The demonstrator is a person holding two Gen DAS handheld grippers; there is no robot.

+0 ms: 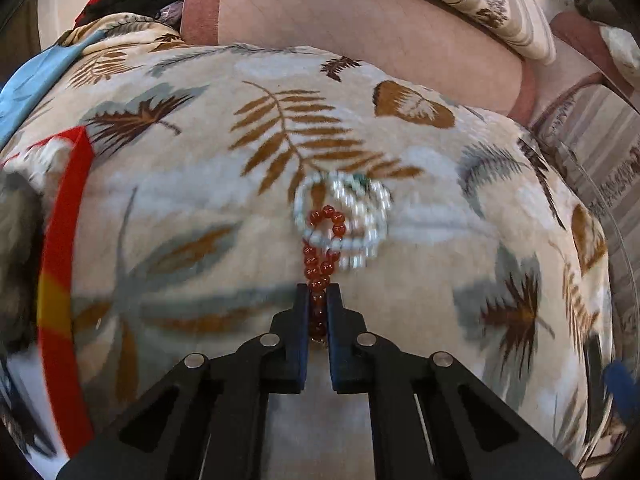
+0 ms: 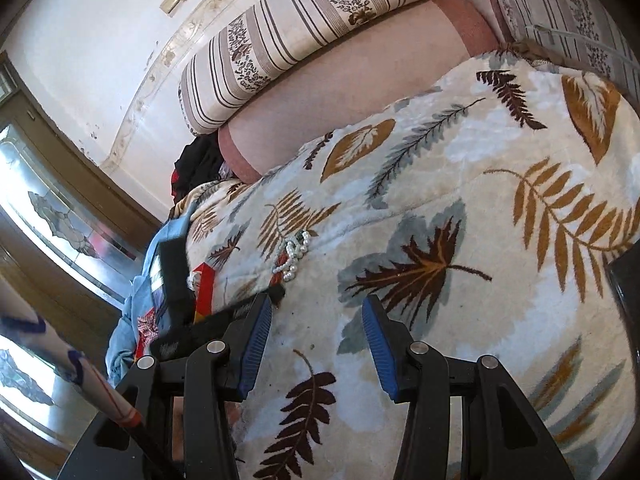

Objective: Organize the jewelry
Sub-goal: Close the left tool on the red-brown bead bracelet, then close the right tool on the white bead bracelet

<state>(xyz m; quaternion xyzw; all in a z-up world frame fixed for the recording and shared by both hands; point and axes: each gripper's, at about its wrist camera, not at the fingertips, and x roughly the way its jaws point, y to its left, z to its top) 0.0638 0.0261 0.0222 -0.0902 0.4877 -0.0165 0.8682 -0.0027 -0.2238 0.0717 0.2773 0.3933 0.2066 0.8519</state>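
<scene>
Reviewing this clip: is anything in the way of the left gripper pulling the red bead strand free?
Yes. The left gripper is shut on the red bead strand, but the strand's far loop overlaps and looks tangled with the white pearl jewelry on the leaf-print blanket. Pulling would probably drag the pearls along. The right gripper is open, holding nothing.

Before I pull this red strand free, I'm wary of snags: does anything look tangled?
Yes. The red bead strand, pinched in the left gripper, loops through the pearl bracelet pile on the leaf blanket, so pulling may drag the pearls along.
</scene>
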